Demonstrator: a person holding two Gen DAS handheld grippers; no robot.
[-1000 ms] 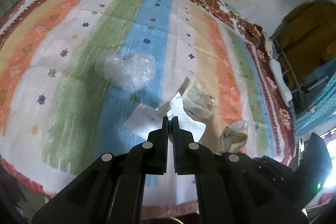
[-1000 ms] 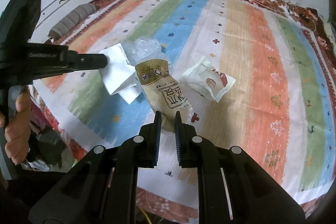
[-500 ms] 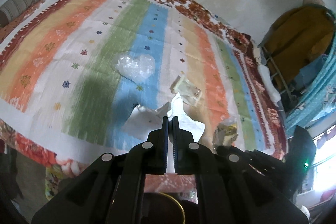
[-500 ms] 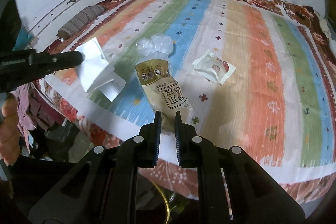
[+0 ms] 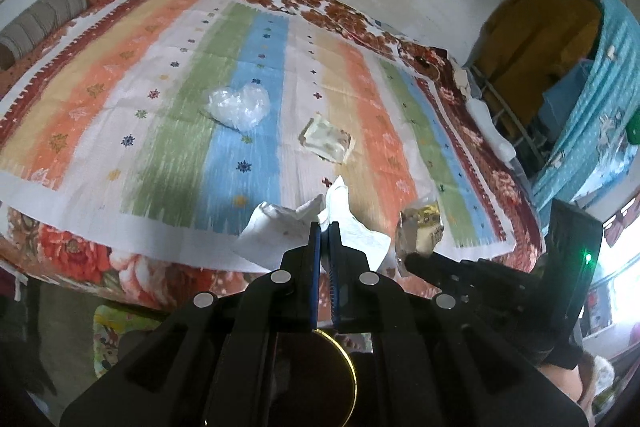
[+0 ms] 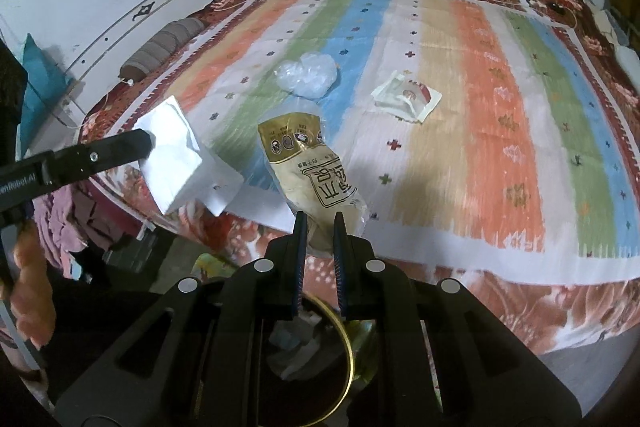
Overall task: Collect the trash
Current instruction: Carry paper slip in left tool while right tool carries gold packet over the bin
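Two jaws clenched, left gripper point(image 5: 324, 225) on tissue point(image 5: 276, 231), right gripper point(image 6: 319, 217) on snack bag point(image 6: 316, 175)

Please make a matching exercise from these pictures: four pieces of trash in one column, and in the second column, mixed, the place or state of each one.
Things:
1. white paper
2. gold snack bag
3. clear plastic bag
4. small white wrapper

Places or states:
A. lies on the bedspread, on the blue stripe
B. held in the right hand-held gripper
C. lies on the bedspread, on the pale stripe beside the orange one
D. held in the left hand-held gripper

Pairs: 1-D, 2-B, 3-A, 4-C
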